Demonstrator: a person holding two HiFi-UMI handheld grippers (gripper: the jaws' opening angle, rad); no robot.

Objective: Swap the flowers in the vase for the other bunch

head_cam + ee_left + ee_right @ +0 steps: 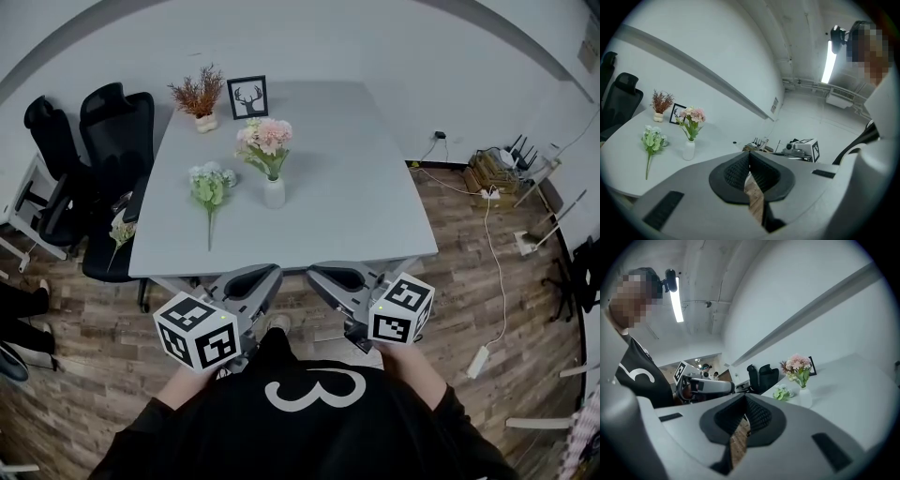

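A white vase (273, 193) with pink flowers (266, 137) stands near the middle of the grey table (356, 187). It also shows in the left gripper view as the vase (688, 150) and in the right gripper view as the vase (805, 397). A green-and-white bunch (209, 187) lies flat on the table just left of the vase, stem toward me. My left gripper (260, 281) and right gripper (326, 278) hang side by side in front of the table's near edge, well short of the flowers. Both are shut with nothing between the jaws, as the left gripper (749, 164) and right gripper (743, 412) show close up.
At the table's far end stand a potted reddish dried plant (199, 96) and a framed deer picture (247, 97). Black office chairs (89, 141) crowd the left side. Cables and a power strip (480, 359) lie on the wooden floor to the right.
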